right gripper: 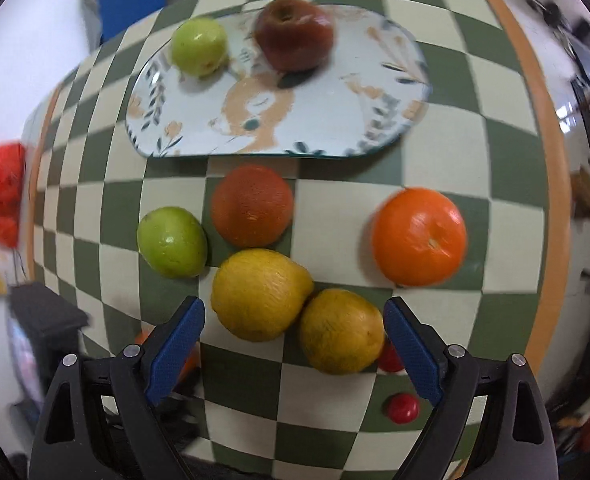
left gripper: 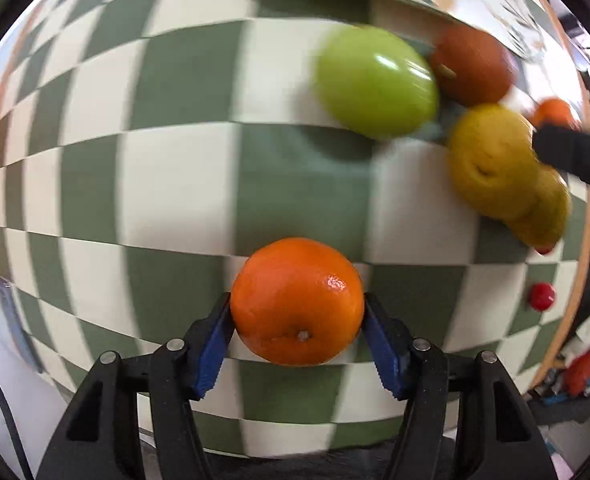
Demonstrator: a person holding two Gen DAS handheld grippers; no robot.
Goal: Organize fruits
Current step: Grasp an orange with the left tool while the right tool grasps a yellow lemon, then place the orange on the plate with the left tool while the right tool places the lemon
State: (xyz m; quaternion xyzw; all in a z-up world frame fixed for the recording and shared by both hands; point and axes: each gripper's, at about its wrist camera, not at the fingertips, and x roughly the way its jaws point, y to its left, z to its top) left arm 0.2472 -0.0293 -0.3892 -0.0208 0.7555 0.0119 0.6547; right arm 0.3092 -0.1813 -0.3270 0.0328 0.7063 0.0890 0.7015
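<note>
The left tool (left gripper: 297, 316) is clamped on an orange (left gripper: 297, 302) resting on the checked bench (left gripper: 175, 184). The right tool (right gripper: 294, 334) stands apart over two touching lemons (right gripper: 261, 294) (neither pad pressing them). Nearby lie a green apple (right gripper: 172, 242), a darker orange (right gripper: 251, 206) and the plate (right gripper: 375, 120).

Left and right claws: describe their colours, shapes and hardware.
Both the left claw and right claw look alike: black plastic arms with triangular cut-outs, silver round pins at the joints, and blue ridged pads on the fingers. A thin black cable runs beside the left one.
</note>
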